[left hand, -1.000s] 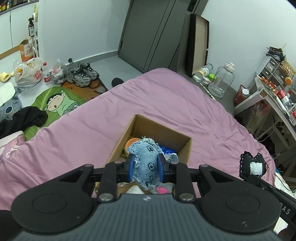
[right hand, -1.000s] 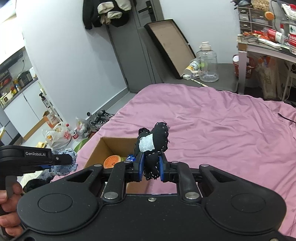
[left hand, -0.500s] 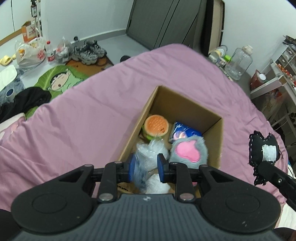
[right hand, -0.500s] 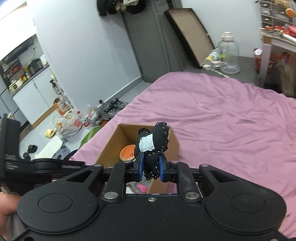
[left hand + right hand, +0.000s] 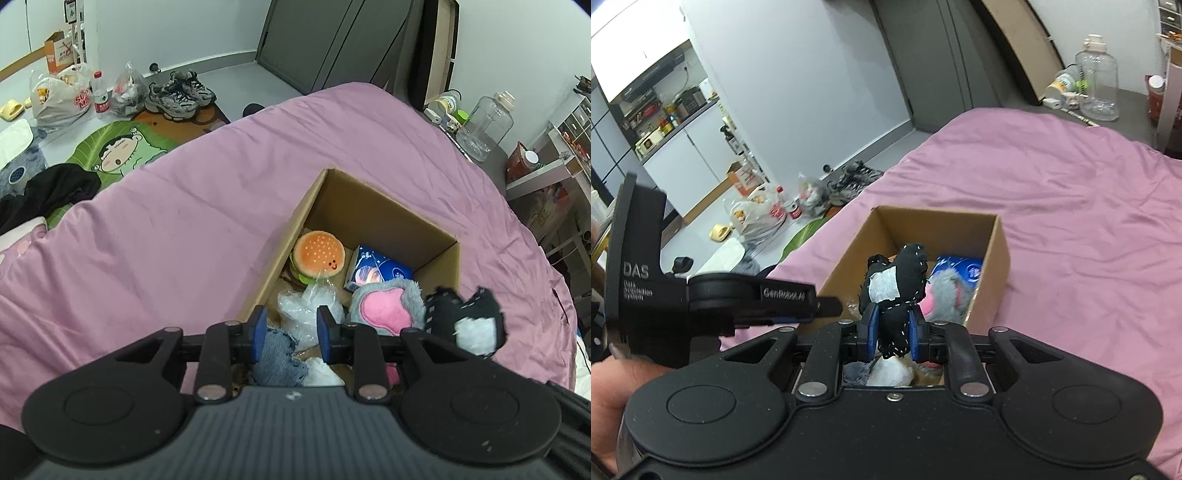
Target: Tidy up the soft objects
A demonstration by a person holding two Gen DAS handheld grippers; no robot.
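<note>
the left wrist view is looking steeply down from close above the cardboard box [image 5: 373, 218], which is filling the lower centre of the frame, with the pink bed [image 5: 184, 206] around it and the floor across the upper left. the right wrist view is looking down at a shallower angle from a little further back, the same cardboard box [image 5: 995, 254] sitting at mid-frame. both views are sharing the box, the bed and the shoes [image 5: 179, 94] on the floor.

Black stitched plush [image 5: 899, 291] upright over toy-filled cardboard box [image 5: 995, 254].
</note>
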